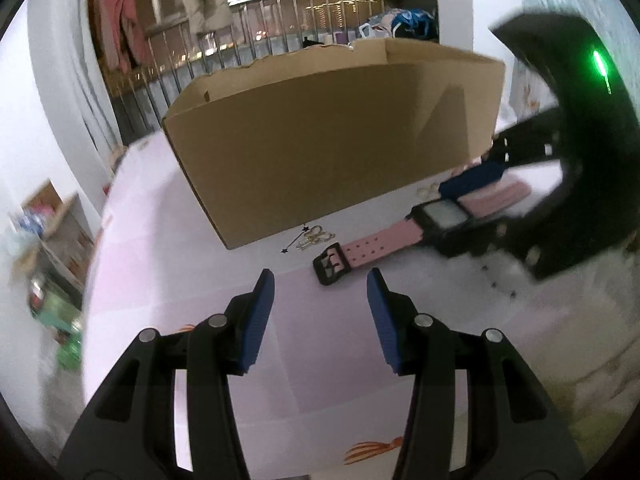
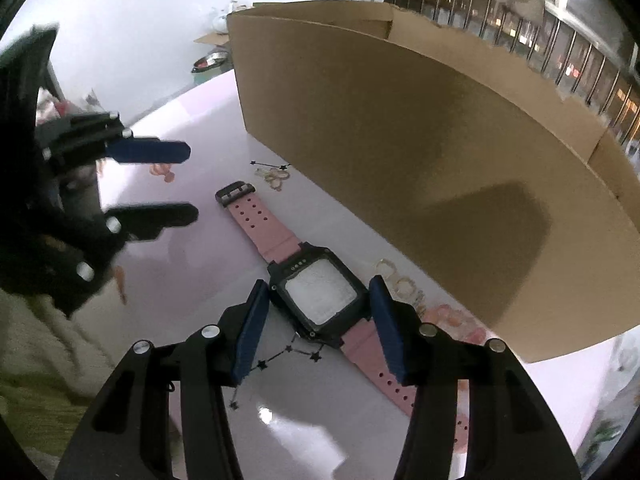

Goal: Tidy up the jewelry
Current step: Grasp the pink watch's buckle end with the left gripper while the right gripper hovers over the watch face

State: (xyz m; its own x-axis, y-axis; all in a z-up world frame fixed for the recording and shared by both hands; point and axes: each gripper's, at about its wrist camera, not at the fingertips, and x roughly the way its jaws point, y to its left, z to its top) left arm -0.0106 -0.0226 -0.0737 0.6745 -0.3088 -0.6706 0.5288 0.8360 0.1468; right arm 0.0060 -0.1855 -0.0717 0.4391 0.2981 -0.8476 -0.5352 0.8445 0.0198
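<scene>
A pink-strapped watch (image 2: 320,292) with a black square case lies flat on the pale table, also in the left wrist view (image 1: 400,240). My right gripper (image 2: 318,292) is open, its blue pads on either side of the watch case. My left gripper (image 1: 320,280) is open and empty, just short of the watch's black buckle (image 1: 330,268). Gold earrings with a black star chain (image 1: 312,238) lie by the cardboard box (image 1: 332,140). More rings (image 2: 400,284) and a star chain (image 2: 288,356) lie near the watch.
The big open cardboard box (image 2: 420,152) stands right behind the jewelry. The pale pink table top (image 1: 180,248) drops off at the left. Shelves with clutter (image 1: 52,240) stand on the floor at left, a metal railing (image 1: 280,20) behind.
</scene>
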